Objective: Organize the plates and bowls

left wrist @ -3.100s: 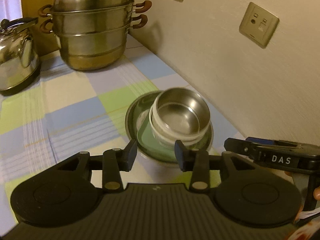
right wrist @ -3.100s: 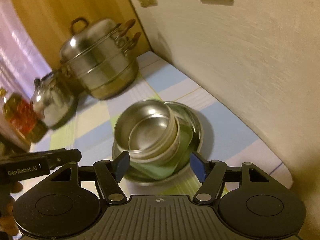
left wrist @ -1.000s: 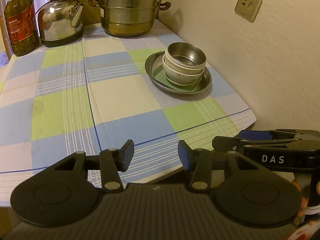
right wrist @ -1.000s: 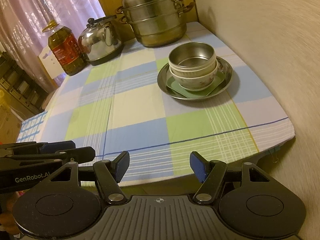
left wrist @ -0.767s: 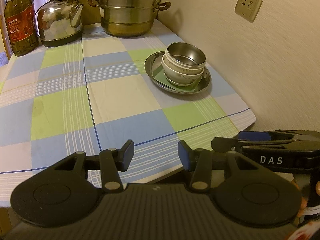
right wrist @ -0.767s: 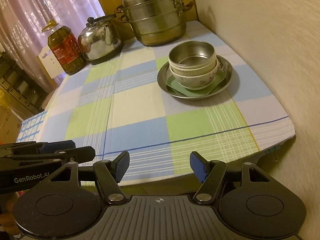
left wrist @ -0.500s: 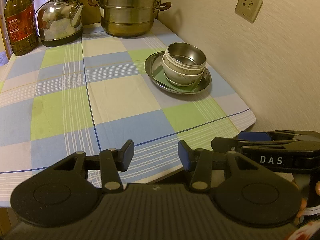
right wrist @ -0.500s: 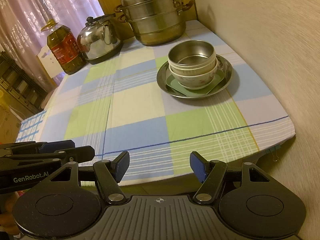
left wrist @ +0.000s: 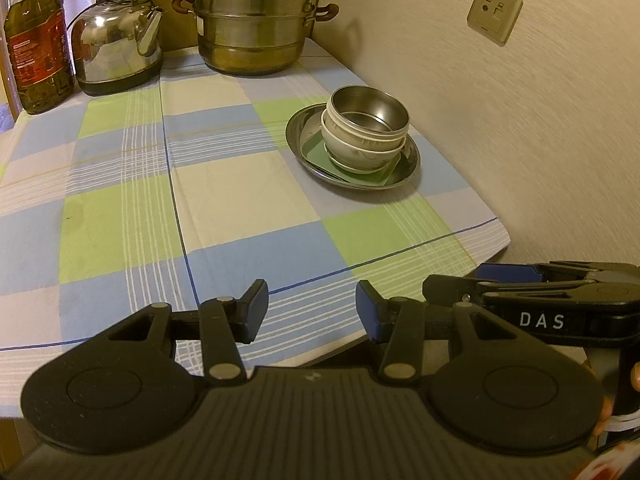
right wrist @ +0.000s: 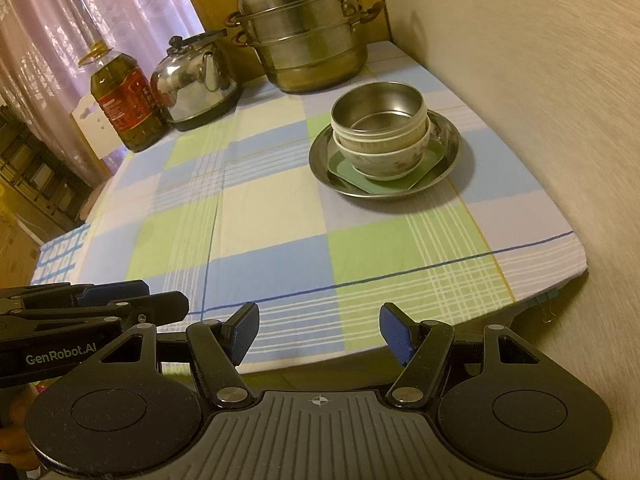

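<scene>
A steel bowl sits nested in white bowls, on a green square plate, all inside a round steel plate near the wall. My left gripper is open and empty, held off the table's near edge. My right gripper is open and empty, also before the near edge. Each gripper shows at the side of the other's view.
A checked cloth covers the table. At the back stand a stacked steel steamer pot, a steel kettle and an oil bottle. The wall runs along the right.
Both grippers have pulled back from close over the bowl stack to beyond the table's near edge. Over the last second they have barely moved.
</scene>
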